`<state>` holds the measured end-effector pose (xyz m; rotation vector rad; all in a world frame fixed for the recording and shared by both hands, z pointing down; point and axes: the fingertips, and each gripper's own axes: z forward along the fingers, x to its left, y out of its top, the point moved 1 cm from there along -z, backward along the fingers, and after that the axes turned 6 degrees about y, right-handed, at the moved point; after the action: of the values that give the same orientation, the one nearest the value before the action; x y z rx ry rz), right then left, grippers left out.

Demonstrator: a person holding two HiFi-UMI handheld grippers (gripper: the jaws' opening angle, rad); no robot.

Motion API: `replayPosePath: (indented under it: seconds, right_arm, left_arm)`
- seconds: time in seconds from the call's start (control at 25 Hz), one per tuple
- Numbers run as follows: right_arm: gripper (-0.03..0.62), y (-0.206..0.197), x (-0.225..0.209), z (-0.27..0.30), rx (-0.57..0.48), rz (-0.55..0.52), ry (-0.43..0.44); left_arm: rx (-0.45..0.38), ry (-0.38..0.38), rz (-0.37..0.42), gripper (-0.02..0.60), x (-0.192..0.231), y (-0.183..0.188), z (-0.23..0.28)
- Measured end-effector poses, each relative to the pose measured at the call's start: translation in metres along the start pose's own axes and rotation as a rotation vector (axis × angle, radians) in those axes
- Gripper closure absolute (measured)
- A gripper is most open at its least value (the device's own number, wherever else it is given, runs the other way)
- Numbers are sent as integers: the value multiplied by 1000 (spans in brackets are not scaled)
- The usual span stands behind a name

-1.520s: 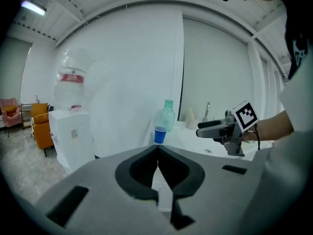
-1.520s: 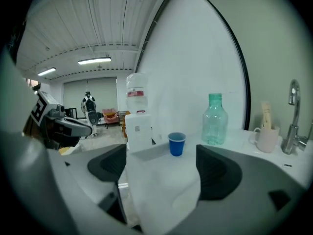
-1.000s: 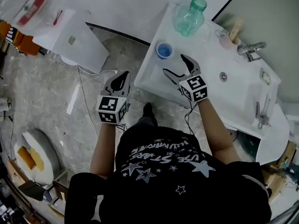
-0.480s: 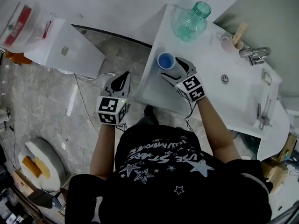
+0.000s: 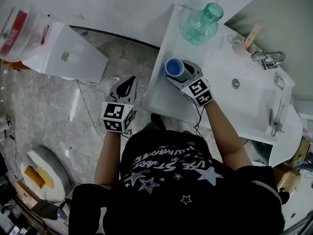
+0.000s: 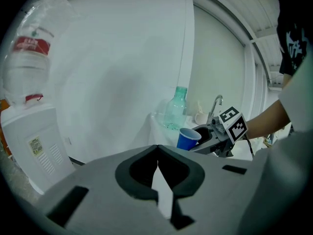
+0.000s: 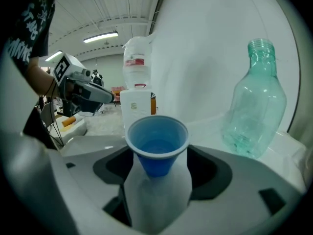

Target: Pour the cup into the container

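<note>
Tools, two: left tool (image 5: 131,79) pressed together, right tool (image 5: 180,71) spread, mid-closure, around one blue cup (image 5: 174,66); one green bottle (image 5: 198,23).

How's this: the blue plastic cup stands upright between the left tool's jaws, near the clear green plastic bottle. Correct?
Wrong tool. The right gripper view shows the blue plastic cup upright between the right tool's jaws, which have just been closing, near the clear green plastic bottle. The left tool is shut, empty.
</note>
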<state>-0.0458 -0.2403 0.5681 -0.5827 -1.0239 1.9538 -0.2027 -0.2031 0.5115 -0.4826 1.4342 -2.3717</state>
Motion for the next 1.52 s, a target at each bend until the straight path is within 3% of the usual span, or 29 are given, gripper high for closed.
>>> replayPosePath:
  seconds: [0.12, 0.72, 1.16, 1.52]
  right_arm:
    - [301, 2, 0, 2, -1, -12, -2]
    - [315, 10, -9, -15, -72, 45, -67]
    - [327, 27, -41, -95, -187, 106, -162]
    - [327, 38, -73, -151, -252, 83, -225]
  left_arm:
    - [1, 0, -5, 569, 3, 0, 1]
    - [1, 16, -19, 569, 9, 3, 1]
    - [-30, 30, 0, 569, -31, 28, 8]
    - [-75, 0, 30, 569, -71, 52, 26]
